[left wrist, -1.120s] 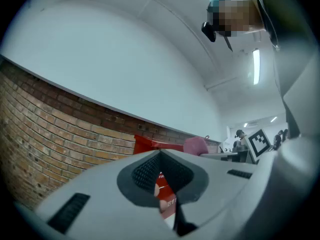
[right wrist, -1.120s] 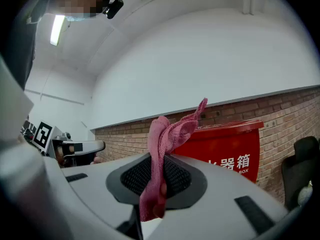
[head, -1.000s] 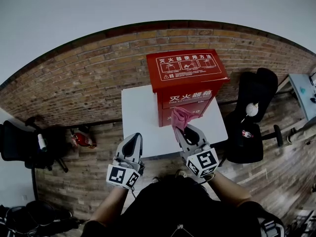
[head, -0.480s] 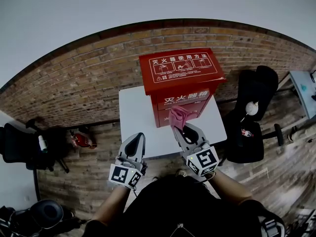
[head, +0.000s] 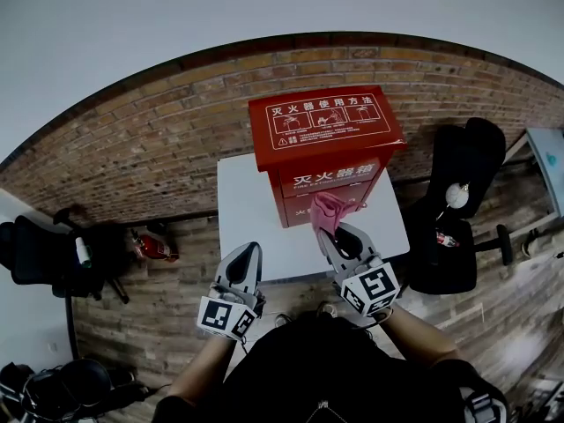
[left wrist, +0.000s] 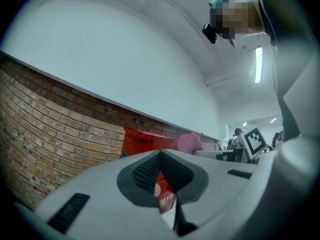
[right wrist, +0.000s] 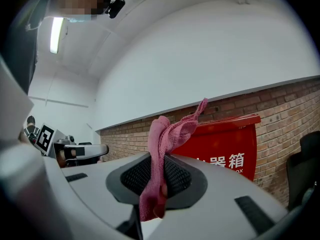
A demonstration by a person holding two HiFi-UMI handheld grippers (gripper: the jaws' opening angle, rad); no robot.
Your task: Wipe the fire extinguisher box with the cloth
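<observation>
My right gripper (head: 335, 234) is clamped tight on the pink knitted cloth (head: 327, 210). A loose bunch of it stands up past the jaw tips and a short tail hangs below them. Straight ahead of that gripper is the red metal fire extinguisher box with white lettering (head: 328, 130), and the cloth is right at the lower part of its front panel. I can't tell from either view whether the fabric is actually pressing on the panel or only just beside it.

My left gripper (head: 246, 256) has its jaws together on nothing. It is held well to the left of the right one, at the near edge of the white tabletop (head: 251, 214), with the box ahead of it and off to its right.

I judge the wiping of the front face is just getting going, and the sloped lid above the gripper remains to be done. The next move calls for pushing forward until the bunch flattens on the panel, then sweeping sideways across it with steady pressure (the grip must not slacken, or the cloth slips out). The box may slide under the push, so the free left gripper could brace its side.
</observation>
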